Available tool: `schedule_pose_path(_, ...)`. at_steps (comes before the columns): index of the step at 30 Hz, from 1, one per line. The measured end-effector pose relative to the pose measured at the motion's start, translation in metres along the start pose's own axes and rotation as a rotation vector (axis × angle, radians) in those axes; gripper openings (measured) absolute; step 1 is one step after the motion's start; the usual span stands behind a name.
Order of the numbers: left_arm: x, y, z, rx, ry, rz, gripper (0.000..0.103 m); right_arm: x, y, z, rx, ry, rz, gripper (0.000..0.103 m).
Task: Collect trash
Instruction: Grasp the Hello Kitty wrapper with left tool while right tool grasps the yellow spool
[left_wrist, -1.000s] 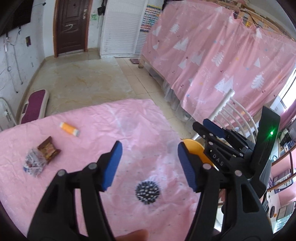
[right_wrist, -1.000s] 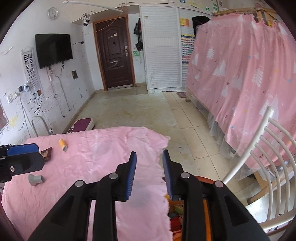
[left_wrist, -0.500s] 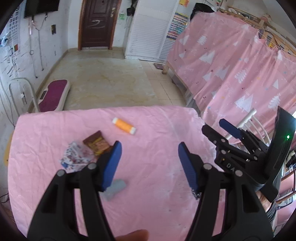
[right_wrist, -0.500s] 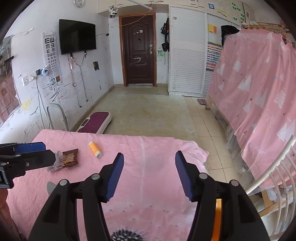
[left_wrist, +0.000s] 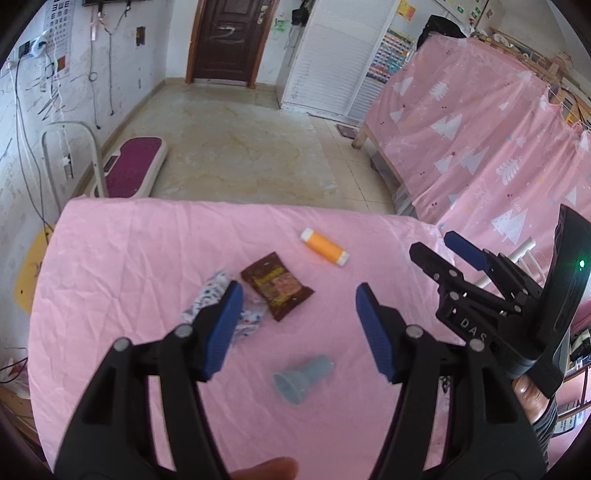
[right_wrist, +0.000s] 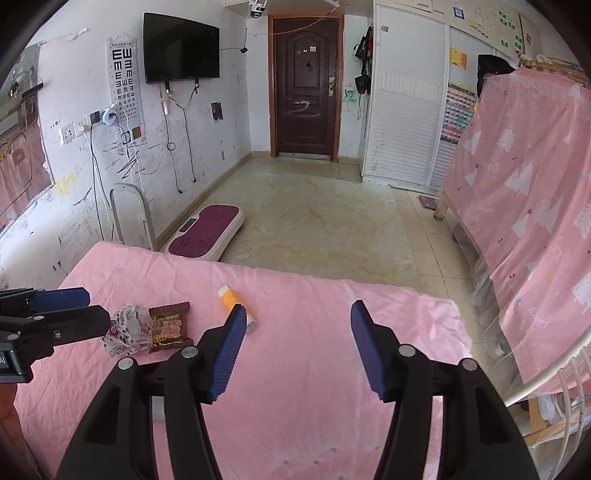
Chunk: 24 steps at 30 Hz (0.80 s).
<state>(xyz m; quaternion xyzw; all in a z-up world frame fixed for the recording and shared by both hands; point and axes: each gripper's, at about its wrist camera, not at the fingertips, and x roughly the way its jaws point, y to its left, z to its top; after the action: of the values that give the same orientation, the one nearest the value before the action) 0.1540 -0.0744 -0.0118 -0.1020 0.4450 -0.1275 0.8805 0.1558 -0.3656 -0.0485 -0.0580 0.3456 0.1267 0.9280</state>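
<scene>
On the pink-covered table (left_wrist: 110, 251) lie a brown snack wrapper (left_wrist: 275, 290), a crumpled clear-and-white wrapper (left_wrist: 212, 295), an orange tube (left_wrist: 324, 246) and a grey plastic cap (left_wrist: 303, 378). My left gripper (left_wrist: 299, 321) is open and empty, above the table between the wrappers and the grey cap. My right gripper (right_wrist: 297, 343) is open and empty, over the table's right half. In the right wrist view the brown wrapper (right_wrist: 170, 326), clear wrapper (right_wrist: 125, 330) and orange tube (right_wrist: 232, 302) lie left of it; the left gripper (right_wrist: 62, 314) shows at the left edge.
The right gripper (left_wrist: 461, 280) shows at the right of the left wrist view. A white chair (right_wrist: 554, 376) stands beyond the table's right edge. A pink curtain (right_wrist: 524, 206) hangs at the right. A purple floor scale (right_wrist: 207, 234) lies past the far edge.
Both grippers have swung left over the table. The wrappers, tube and grey cap are now in front of the left gripper. The right gripper's jaws opened wider.
</scene>
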Motion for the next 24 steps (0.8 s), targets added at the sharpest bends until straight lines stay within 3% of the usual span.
schedule_pose_path(13,0.03,0.042,-0.006,-0.048,0.079,0.055,0.061,0.052,0.023,0.01,-0.027,0.073,0.044,0.049)
schedule_pose_path(24,0.053,0.046,-0.006,-0.029,0.119,0.105,0.061,0.084,0.031,0.009,-0.047,0.117,0.06,0.049)
